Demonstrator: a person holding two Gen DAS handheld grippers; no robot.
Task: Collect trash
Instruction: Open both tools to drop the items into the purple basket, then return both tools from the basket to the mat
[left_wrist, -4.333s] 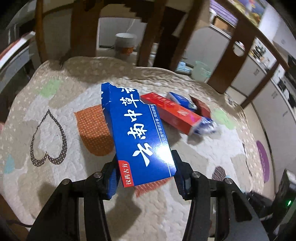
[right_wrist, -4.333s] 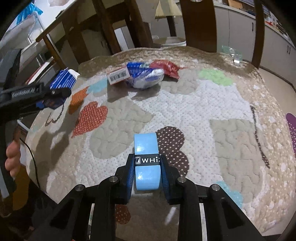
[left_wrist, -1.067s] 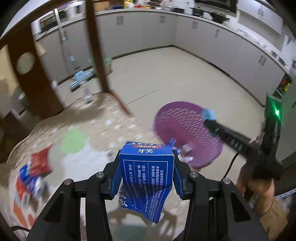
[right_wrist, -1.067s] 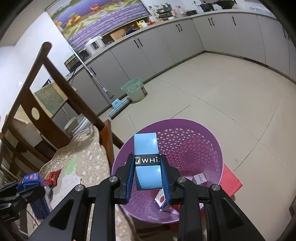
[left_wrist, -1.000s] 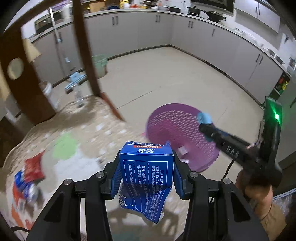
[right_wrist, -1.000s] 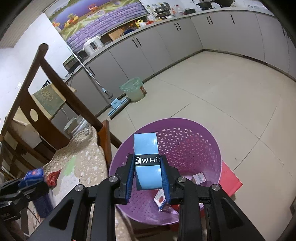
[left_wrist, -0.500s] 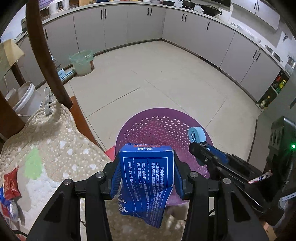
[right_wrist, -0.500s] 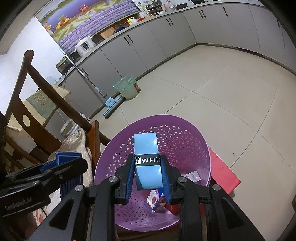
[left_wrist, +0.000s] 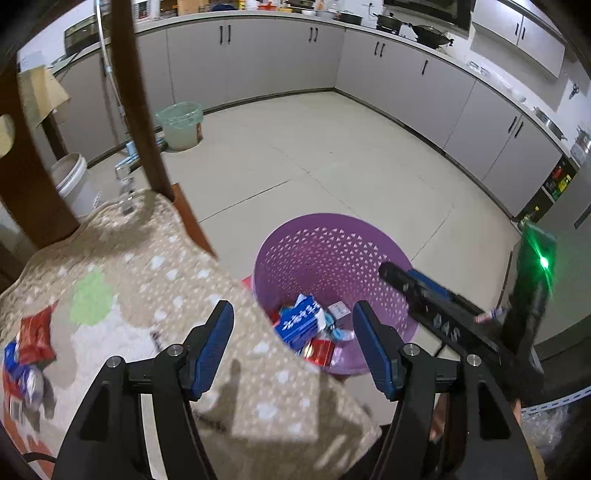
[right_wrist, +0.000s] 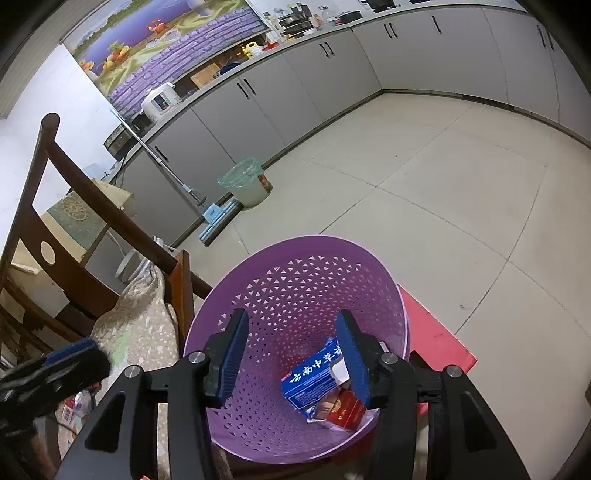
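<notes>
Grippers: left (left_wrist: 291, 349), right (right_wrist: 291, 356) tilted over purple basket (right_wrist: 369, 269); fingers just spread, empty

Both wrist cams look steeply down, sharing purple basket (left_wrist: 332, 251) (right_wrist: 295, 291); right cam nearer.

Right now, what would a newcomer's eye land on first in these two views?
The purple basket on the floor beside the table, with a blue box and red packets lying at its bottom. Over it hang the left gripper and right gripper, jaws just opened and empty. More wrappers wait on the quilted tablecloth.
</notes>
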